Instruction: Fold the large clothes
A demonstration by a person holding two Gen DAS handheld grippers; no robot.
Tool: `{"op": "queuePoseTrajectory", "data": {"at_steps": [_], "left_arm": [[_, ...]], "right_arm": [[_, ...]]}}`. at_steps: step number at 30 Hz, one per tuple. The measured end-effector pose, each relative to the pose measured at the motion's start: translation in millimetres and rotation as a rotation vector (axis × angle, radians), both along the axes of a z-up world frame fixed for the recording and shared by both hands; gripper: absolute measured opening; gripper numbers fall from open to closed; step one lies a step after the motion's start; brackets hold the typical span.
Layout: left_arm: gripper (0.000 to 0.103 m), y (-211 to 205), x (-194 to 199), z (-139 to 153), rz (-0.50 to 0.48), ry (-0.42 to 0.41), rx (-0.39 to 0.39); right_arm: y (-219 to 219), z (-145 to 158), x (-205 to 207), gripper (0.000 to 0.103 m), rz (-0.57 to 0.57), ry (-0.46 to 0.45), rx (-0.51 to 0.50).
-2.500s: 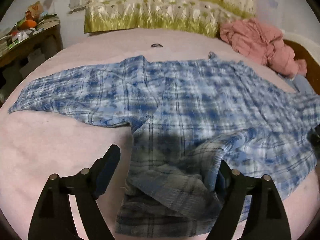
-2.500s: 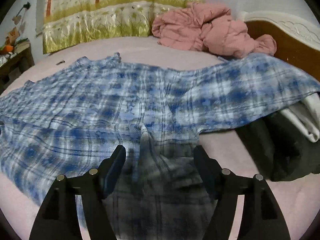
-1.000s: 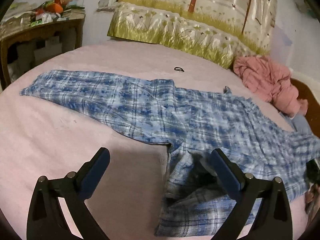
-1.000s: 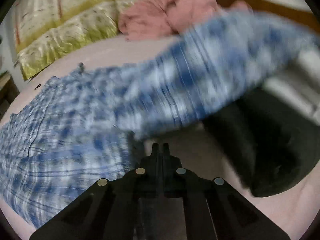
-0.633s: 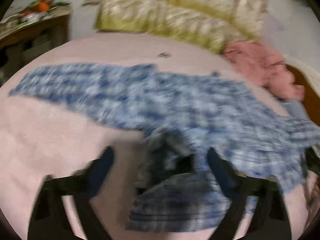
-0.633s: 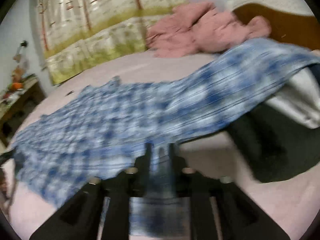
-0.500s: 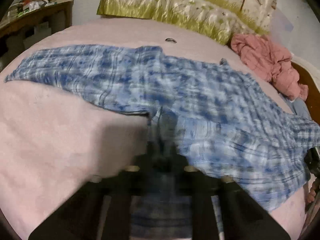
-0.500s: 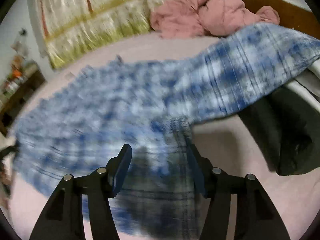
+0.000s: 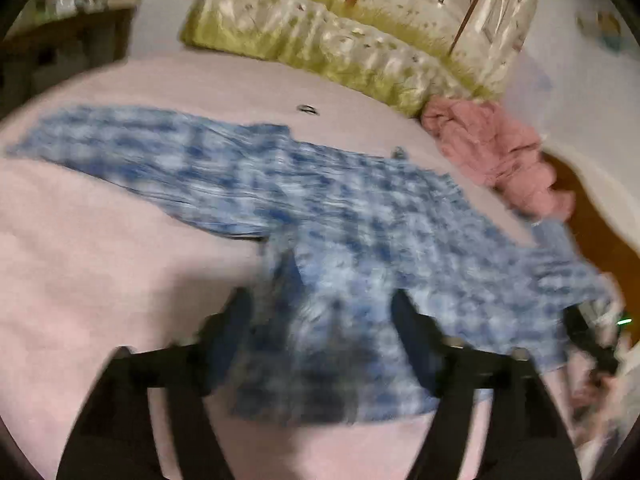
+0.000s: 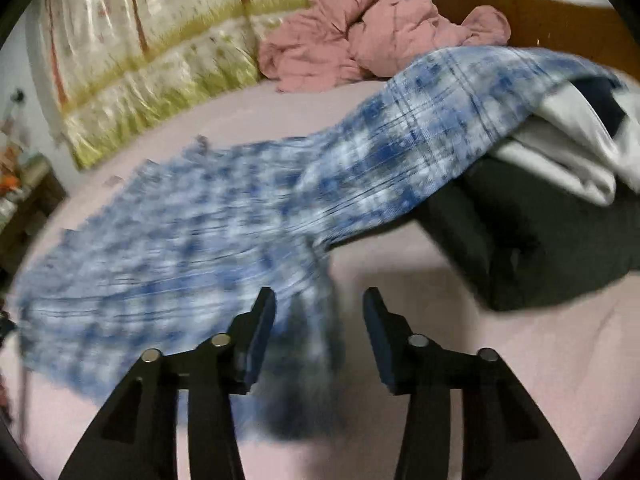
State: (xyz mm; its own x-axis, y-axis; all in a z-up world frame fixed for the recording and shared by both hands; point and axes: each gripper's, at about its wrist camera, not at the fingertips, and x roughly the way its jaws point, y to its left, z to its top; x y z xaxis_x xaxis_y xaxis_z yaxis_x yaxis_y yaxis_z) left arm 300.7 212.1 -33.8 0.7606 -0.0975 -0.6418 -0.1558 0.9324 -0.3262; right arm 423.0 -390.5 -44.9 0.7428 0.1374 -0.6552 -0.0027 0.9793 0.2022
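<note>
Fingers on both grippers, left (image 9: 320,312) and right (image 10: 318,312), now stand wide with nothing held; half a second ago the left pair was pinched shut on the hem. Released, the shirt (image 9: 304,200) lies spread across the bed (image 9: 100,264), mid-frame, unfolded, probably just straightened.

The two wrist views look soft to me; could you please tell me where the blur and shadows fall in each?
Left wrist view: motion blur smears the plaid shirt and the left tool, fingers apart; a dark shadow lies on the shirt hem between them. Right wrist view: the shirt streaks, while the right tool, open, stays fairly crisp; a shadow darkens the cloth below it. Both bend at the edges, fisheye.
</note>
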Motion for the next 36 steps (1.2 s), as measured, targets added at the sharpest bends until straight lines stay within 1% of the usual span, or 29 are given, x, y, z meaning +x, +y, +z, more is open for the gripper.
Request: {"op": "queuePoseTrajectory", "data": {"at_steps": [1,2,4,5,6,7,8,9,10,11,12,14,15,16,17,18,19,20,21,22,24,26,29,31,32,33,34,35,36], "left_arm": [[0.076,-2,-6,-4,0.014,0.015,0.017],[0.076,-1,-10,-14,0.015,0.047,-0.001],[0.076,6,-17,-39,0.018,0.114,-0.068],[0.071,10,-18,-50,0.024,0.136,-0.094],[0.059,12,-19,-53,0.031,0.138,-0.095],[0.041,11,-20,-50,0.032,0.129,-0.069],[0.004,10,-20,-49,0.011,0.119,-0.051],[0.005,10,-20,-51,-0.015,0.117,-0.078],[0.004,10,-23,-52,-0.014,0.108,-0.09],[0.004,8,-26,-47,-0.015,0.086,-0.072],[0.004,6,-30,-38,-0.014,0.05,-0.045],[0.004,3,-46,-16,0.025,-0.037,0.023],[0.004,4,-49,-10,0.034,-0.058,0.027],[0.004,6,-50,-8,0.042,-0.05,0.023],[0.004,6,-47,-13,0.049,-0.013,0.039],[0.004,4,-38,-21,0.056,0.033,0.054],[0.004,2,-30,-34,0.055,0.101,0.066],[0.005,-2,-24,-46,0.052,0.157,0.087],[0.005,-6,-21,-49,0.051,0.17,0.11],[0.005,-8,-22,-45,0.049,0.157,0.124],[0.009,-10,-27,-34,0.038,0.104,0.14],[0.013,-6,-31,-29,0.055,0.078,0.141],[0.02,0,-33,-26,0.101,0.048,0.161],[0.025,3,-37,-24,0.103,0.021,0.162],[0.032,1,-40,-21,0.101,-0.003,0.165],[0.042,-6,-38,-17,0.1,-0.028,0.177],[0.048,-10,-42,-12,0.094,-0.063,0.2],[0.06,-16,-44,-8,0.086,-0.093,0.223],[0.07,-22,-46,-4,0.075,-0.123,0.245]], "right_arm": [[-1,-1,-9,0.06,-0.003,-0.009,0.017],[-3,-5,-20,0.065,-0.018,-0.017,0.025],[-8,-14,-37,0.065,-0.055,-0.025,0.021],[-10,-17,-41,0.065,-0.047,-0.019,0.044],[-14,-18,-42,0.065,-0.03,-0.013,0.083],[-16,-19,-41,0.065,-0.019,-0.01,0.11],[-16,-21,-38,0.065,-0.003,0.004,0.127],[-14,-26,-34,0.063,0.025,0.034,0.14],[-9,-32,-29,0.056,0.051,0.072,0.139],[-3,-35,-27,0.018,0.055,0.081,0.117],[1,-36,-26,0.008,0.053,0.09,0.085],[-1,-30,-32,0.007,0.017,0.045,0.078],[-6,-22,-40,0.007,-0.012,-0.015,0.094],[-11,-14,-47,0.007,-0.023,-0.065,0.114],[-13,-11,-50,0.007,-0.027,-0.079,0.108],[-11,-11,-49,0.007,-0.036,-0.073,0.072],[-8,-15,-44,0.007,-0.046,-0.045,0.036],[-5,-25,-38,0.007,-0.054,0.01,0.007],[-2,-31,-33,0.007,-0.051,0.041,-0.008],[-2,-33,-32,0.007,-0.049,0.053,-0.015],[-1,-29,-36,0.007,-0.048,0.029,-0.014],[-1,-25,-42,0.007,-0.054,0.0,-0.019],[5,-13,-49,0.019,-0.077,-0.06,-0.073],[18,-5,-56,0.022,-0.054,-0.119,-0.136],[23,0,-59,0.03,-0.037,-0.147,-0.16],[27,4,-63,0.053,-0.03,-0.173,-0.182],[32,8,-67,0.067,-0.026,-0.209,-0.203],[33,11,-70,0.083,-0.02,-0.231,-0.207],[34,13,-73,0.083,-0.011,-0.254,-0.203]]}}
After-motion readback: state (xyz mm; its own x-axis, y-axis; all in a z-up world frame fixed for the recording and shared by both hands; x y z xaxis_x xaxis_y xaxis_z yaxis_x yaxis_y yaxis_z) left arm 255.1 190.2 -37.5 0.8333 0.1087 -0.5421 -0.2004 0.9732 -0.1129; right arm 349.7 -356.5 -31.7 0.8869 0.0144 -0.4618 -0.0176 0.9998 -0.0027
